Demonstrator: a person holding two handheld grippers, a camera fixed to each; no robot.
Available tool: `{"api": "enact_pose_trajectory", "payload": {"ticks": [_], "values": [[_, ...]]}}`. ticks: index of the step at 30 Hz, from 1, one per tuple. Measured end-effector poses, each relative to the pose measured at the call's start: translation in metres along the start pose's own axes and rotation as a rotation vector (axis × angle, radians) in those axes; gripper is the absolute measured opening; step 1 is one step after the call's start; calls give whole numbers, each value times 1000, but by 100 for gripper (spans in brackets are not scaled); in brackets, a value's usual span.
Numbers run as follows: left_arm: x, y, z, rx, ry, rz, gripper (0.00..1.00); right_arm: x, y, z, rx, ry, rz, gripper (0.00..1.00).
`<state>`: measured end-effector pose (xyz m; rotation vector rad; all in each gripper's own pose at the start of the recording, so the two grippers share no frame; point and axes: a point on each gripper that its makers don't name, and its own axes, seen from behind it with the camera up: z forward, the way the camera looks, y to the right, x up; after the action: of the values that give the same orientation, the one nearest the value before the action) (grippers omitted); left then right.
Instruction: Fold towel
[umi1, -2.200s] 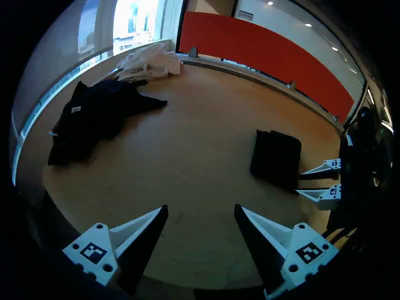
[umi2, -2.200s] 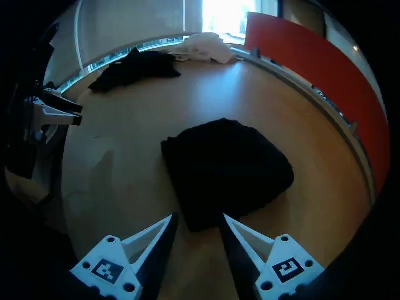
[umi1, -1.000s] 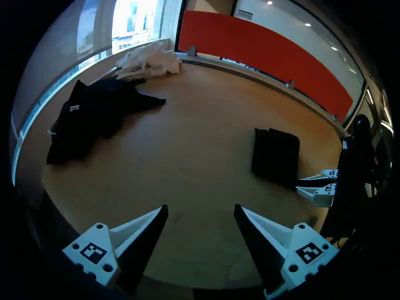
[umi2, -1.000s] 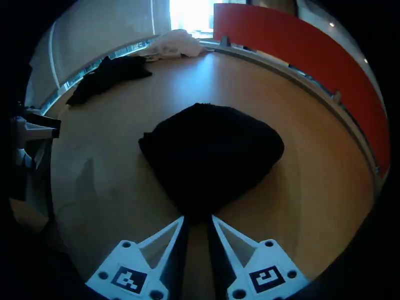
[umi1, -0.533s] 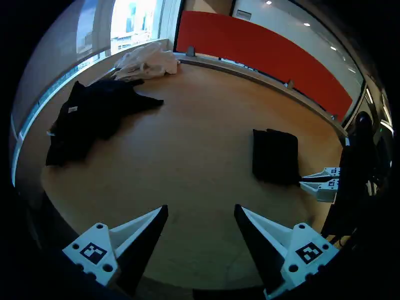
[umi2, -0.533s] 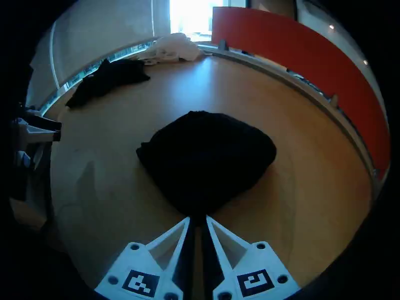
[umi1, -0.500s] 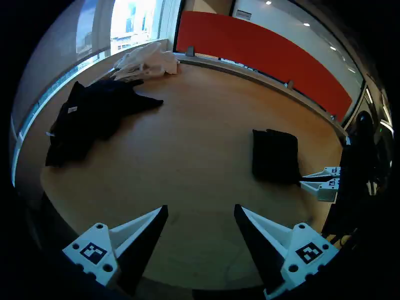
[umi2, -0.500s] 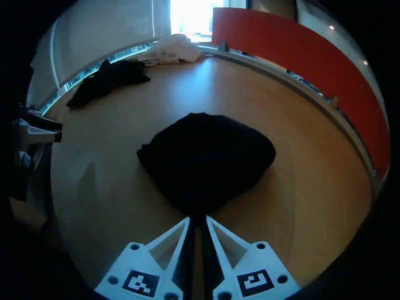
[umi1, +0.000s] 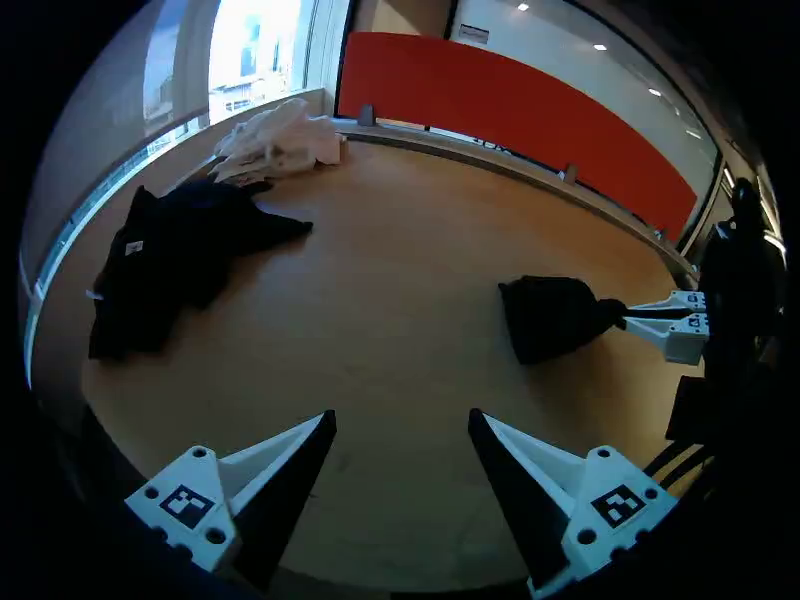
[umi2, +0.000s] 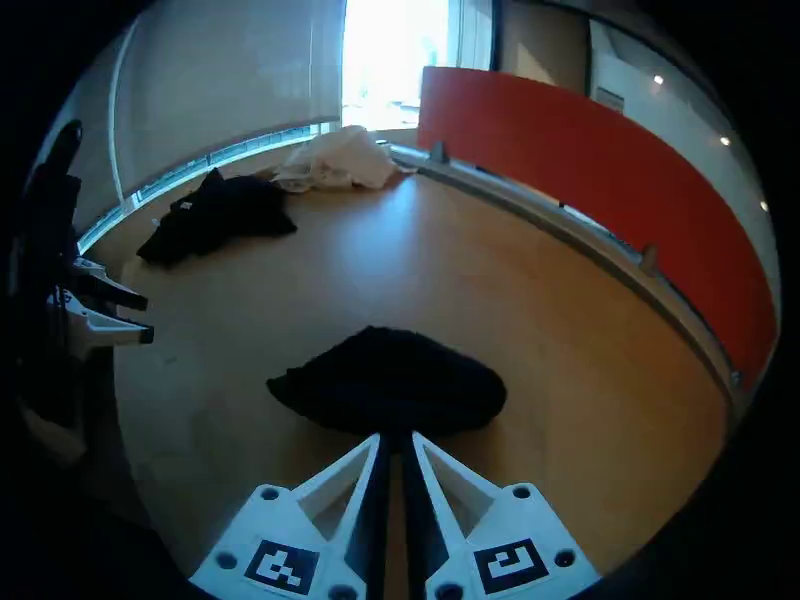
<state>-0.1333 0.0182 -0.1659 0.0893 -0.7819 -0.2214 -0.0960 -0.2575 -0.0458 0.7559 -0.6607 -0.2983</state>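
Note:
A folded black towel (umi2: 395, 385) lies on the wooden table (umi2: 480, 270), its near edge pinched and raised by my right gripper (umi2: 397, 440), which is shut on it. In the left gripper view the same black towel (umi1: 550, 315) sits at the right, drawn to a point where the right gripper (umi1: 628, 315) holds it. My left gripper (umi1: 400, 425) hovers open above bare wood, well to the left of the towel, with nothing between its fingers. In the right gripper view the left gripper (umi2: 140, 320) shows at the far left edge.
A crumpled black garment (umi1: 165, 260) and a heap of white cloth (umi1: 275, 140) lie near the window side of the table. A red divider panel (umi1: 510, 115) runs along the far edge. A dark figure (umi1: 740, 290) stands at the right.
My right gripper closed on the towel's near edge and lifted it, pulling the towel up into a peak. The left gripper stayed open and almost still.

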Motion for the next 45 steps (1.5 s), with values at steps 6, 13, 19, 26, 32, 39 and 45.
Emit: {"api": "enact_pose_trajectory", "payload": {"ticks": [6, 13, 19, 26, 32, 39, 45], "values": [[9, 6, 0, -9, 13, 15, 99, 32, 9, -11, -3, 48, -32, 7], [17, 10, -1, -15, 25, 25, 99, 65, 18, -23, -9, 96, -54, 7], [23, 13, -2, -21, 35, 35, 98, 83, 25, -34, -23, 127, -44, 7], [28, 18, -1, -28, 40, 51, 99, 89, 36, -48, -44, 149, -21, 7], [33, 25, 2, -42, 42, 58, 99, 86, 53, -63, -68, 159, 1, 7], [40, 35, 7, -56, 41, 77, 99, 75, 86, -86, -112, 157, 15, 7], [43, 46, 11, -66, 37, 97, 99, 58, 119, -108, -146, 146, 24, 7]]}}
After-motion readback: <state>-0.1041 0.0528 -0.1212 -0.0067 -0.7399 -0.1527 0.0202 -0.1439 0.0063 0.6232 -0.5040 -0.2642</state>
